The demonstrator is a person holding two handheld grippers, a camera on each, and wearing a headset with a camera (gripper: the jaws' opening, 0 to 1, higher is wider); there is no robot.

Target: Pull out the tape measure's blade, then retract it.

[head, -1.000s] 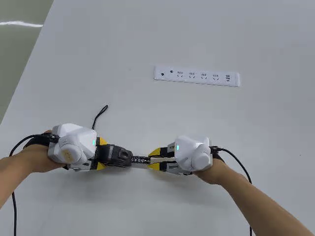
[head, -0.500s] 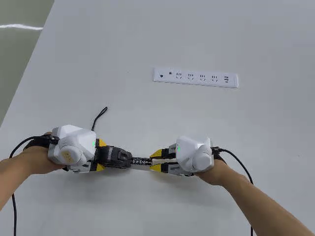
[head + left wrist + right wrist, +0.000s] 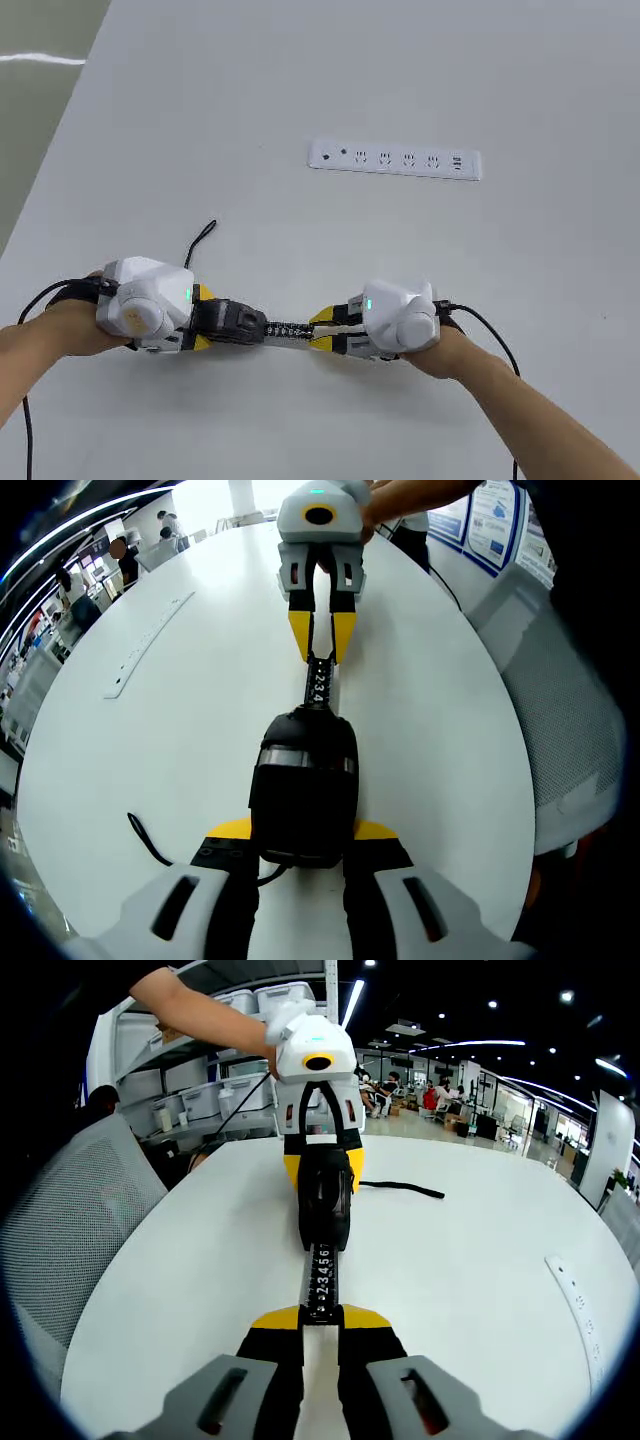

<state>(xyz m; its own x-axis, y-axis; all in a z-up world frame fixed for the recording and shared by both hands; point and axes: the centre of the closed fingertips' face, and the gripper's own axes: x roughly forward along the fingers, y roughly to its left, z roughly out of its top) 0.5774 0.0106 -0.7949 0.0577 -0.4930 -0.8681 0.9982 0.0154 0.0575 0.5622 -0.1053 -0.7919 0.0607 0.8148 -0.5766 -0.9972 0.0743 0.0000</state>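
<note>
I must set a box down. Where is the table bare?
Bare: the white table beyond the long white power strip, and between it and the black tape measure. Crowded: the near edge, where the left gripper holds it, the right gripper its blade.

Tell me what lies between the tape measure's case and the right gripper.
A short stretch of numbered blade, running from the case to the right gripper; the head view shows it.

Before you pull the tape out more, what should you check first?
1. Left hand-held gripper shut on the tape measure case: ok.
2. Right hand-held gripper shut on the blade: ok.
3. Blade straight between the two, not twisted: ok.
4. Power strip away from the blade's line: ok.
5. Blade lock released: cannot tell.
</note>
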